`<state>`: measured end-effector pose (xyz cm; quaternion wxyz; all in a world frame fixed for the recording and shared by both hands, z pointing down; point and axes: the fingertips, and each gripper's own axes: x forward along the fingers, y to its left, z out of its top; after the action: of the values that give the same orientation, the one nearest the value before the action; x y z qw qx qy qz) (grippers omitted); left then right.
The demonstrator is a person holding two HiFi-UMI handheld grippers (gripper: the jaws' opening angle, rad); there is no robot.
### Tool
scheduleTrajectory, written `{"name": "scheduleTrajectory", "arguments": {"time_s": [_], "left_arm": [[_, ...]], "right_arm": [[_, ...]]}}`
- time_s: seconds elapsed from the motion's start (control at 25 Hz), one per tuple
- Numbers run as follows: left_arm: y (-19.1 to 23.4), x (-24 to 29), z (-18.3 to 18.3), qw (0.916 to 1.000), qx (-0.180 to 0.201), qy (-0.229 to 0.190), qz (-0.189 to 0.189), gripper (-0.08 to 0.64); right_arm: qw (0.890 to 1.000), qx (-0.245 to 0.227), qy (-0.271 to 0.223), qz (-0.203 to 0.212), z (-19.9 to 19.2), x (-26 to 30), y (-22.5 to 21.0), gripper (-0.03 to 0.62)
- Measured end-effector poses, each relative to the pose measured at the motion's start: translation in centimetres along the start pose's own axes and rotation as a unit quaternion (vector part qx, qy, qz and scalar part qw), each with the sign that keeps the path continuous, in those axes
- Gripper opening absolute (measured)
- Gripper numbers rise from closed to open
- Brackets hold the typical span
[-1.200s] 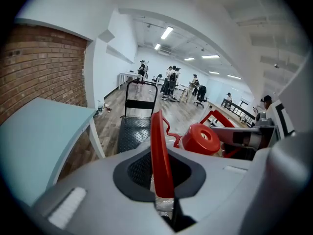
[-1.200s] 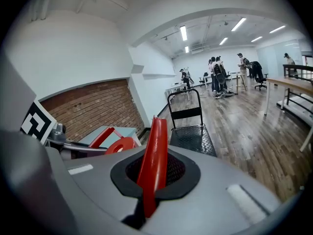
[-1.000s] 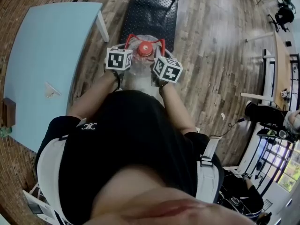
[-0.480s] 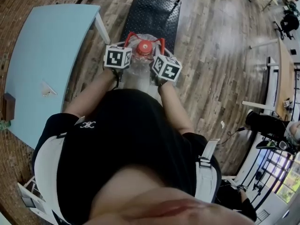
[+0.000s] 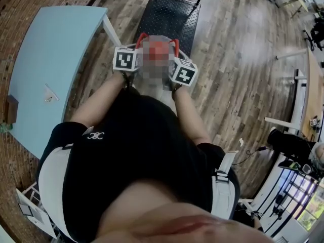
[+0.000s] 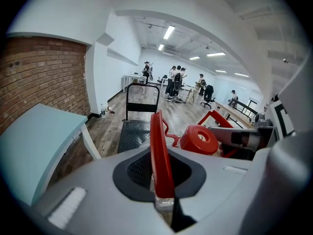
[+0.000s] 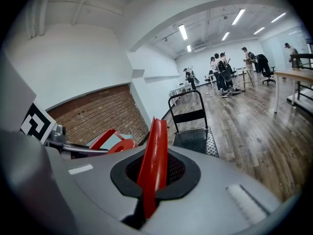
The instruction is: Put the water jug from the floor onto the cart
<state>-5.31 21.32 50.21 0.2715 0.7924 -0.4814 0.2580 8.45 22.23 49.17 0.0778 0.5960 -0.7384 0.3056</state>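
Wooden floor (image 5: 238, 59) is seen all around, and the black cart (image 5: 169, 16) is set just ahead of both grippers. The water jug (image 6: 199, 139) is held between them and seems to be off the floor, likely so it can be brought to the cart. Its red handle (image 6: 159, 146) is squeezed tight by the left gripper (image 6: 163, 190) on one side and by the right gripper (image 7: 150, 192) on the other. A red lid and clear plastic are seen on the jug.

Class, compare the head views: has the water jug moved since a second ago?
Yes. The water jug has edged forward towards the cart, overlapping more of its deck.
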Motion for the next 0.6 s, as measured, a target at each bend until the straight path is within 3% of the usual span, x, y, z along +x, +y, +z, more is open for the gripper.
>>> {"name": "scheduleTrajectory", "arguments": {"time_s": [0.36, 0.6], "left_arm": [[-0.3, 4.0, 0.2, 0.9994, -0.009, 0.031, -0.013, 0.026], [0.0, 8.0, 2.6, 0.9985, -0.008, 0.037, -0.038, 0.026]], "right_arm": [[1.000, 0.010, 0.017, -0.018, 0.4, 2.3, -2.8, 0.017], [0.999, 0.017, 0.022, -0.034, 2.0, 5.5, -4.7, 0.017]]}}
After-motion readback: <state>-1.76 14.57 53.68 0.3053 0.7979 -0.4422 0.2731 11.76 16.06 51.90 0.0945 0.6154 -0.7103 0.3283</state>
